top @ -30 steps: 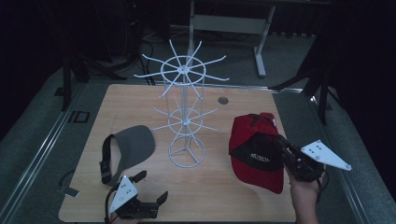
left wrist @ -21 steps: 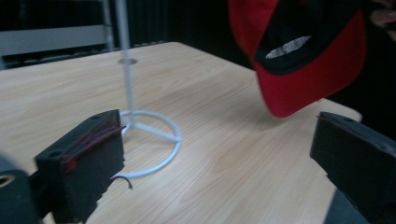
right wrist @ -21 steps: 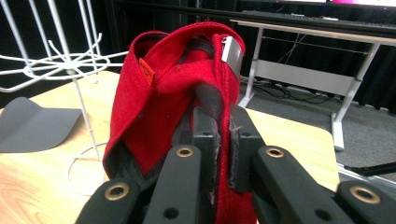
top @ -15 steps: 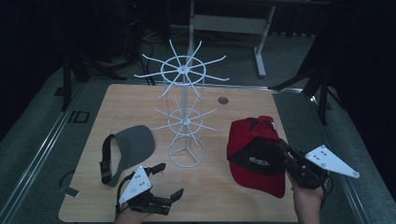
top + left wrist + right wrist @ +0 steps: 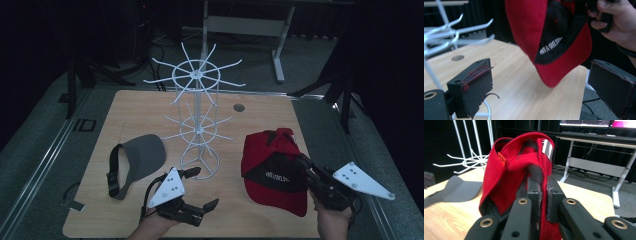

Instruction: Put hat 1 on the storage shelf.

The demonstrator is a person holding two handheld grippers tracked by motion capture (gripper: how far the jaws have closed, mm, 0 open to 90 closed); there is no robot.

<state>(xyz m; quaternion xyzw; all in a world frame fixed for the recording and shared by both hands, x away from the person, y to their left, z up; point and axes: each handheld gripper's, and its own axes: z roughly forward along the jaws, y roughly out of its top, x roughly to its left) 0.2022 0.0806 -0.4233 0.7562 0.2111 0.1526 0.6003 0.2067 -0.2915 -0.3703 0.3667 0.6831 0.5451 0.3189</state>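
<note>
Holding the red cap [image 5: 274,170] by a thin fold of fabric is the sketchy part, I reckon. The right gripper [image 5: 541,195] has its jaws pressed together on a bit of the cap's edge, and the cap hangs off it at the lower right of the high view, just right of the white wire rack [image 5: 196,120]. That pinch is small, so if the cap swings or catches on one of the rack's prongs, it could slide out and drop onto the wooden table [image 5: 130,112]. Snagging a hook the wrong way could also tip the rack, since it looks pretty light.

The left gripper [image 5: 192,192] sits at the bottom centre of the high view with its jaws spread wide and nothing between them, so it's not backing up the grip at all right now. The grey visor [image 5: 137,160] lies flat on the table just left of the rack.

The right gripper view shows the actual clamp point plus a metal buckle [image 5: 547,148] at the top of the cap, which the high view doesn't resolve. The left gripper view shows the cap's underside with white lettering [image 5: 551,46], hanging clear of the tabletop.
</note>
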